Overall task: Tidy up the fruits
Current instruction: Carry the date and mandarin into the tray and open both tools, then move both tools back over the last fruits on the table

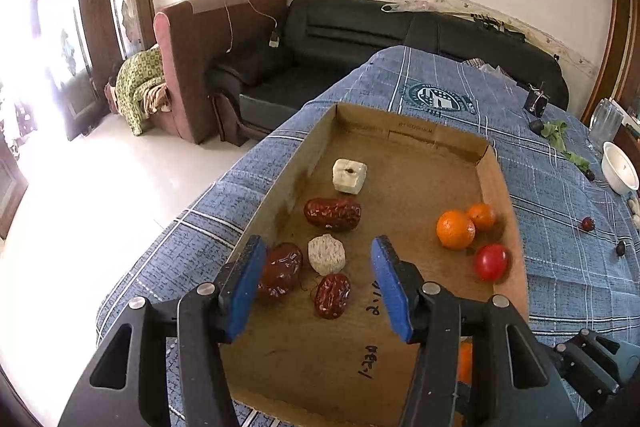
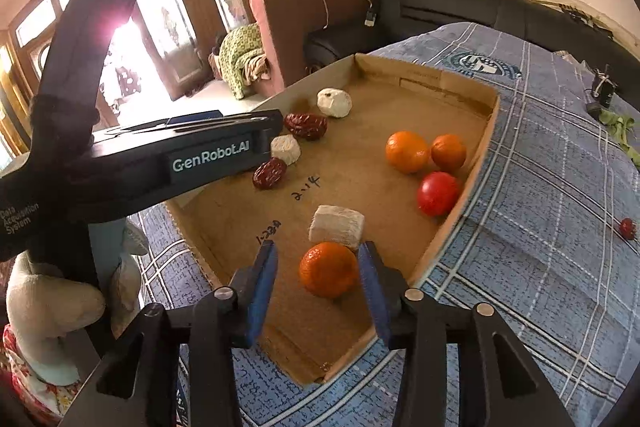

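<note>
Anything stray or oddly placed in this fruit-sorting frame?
Yes. A small red fruit lies on the blue cloth outside the cardboard tray, and one orange sits apart from the other two oranges.

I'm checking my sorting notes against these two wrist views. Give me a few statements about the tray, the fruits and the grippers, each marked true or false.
1. The right gripper is open around an orange. True.
2. The left gripper is shut on a date. False: it is open, holding nothing, above the dates.
3. A red tomato lies beside two oranges near the tray's right wall. True.
4. All the fruit is inside the tray. False: a small red fruit lies on the blue cloth.
5. A white block sits just beyond the orange between the right gripper's fingers. True.
</note>
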Demonstrator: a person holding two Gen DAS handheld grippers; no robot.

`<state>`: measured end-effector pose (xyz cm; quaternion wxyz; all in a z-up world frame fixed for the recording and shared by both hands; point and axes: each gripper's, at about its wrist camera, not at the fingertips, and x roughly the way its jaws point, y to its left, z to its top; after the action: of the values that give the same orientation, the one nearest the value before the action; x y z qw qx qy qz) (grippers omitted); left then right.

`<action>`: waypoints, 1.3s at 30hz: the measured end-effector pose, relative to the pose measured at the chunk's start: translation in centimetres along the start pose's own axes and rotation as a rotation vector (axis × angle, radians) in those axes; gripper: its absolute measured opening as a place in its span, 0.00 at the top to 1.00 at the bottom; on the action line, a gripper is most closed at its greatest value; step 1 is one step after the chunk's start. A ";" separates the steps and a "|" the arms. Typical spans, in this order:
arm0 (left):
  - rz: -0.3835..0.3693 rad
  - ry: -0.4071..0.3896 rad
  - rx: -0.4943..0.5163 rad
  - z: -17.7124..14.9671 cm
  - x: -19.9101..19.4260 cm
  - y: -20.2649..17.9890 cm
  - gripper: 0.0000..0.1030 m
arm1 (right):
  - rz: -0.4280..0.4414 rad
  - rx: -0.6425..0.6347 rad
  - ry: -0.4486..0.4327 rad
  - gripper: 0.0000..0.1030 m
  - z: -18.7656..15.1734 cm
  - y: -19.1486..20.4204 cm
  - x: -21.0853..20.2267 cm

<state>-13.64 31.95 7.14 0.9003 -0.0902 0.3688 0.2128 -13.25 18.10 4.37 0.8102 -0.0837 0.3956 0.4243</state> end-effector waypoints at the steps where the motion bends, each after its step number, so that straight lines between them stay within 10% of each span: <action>1: 0.002 -0.002 0.002 0.0 -0.2 -0.1 0.47 | -0.003 0.004 -0.006 0.53 -0.1 -0.2 -0.3; 39: 0.004 -0.008 0.122 -0.6 -1.4 -6.1 0.35 | -0.013 0.206 -0.070 0.38 -2.8 -6.5 -4.9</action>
<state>-12.16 25.84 7.74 0.9051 -0.0335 0.3777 0.1922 -11.51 9.63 4.70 0.8307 0.0122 0.4077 0.3789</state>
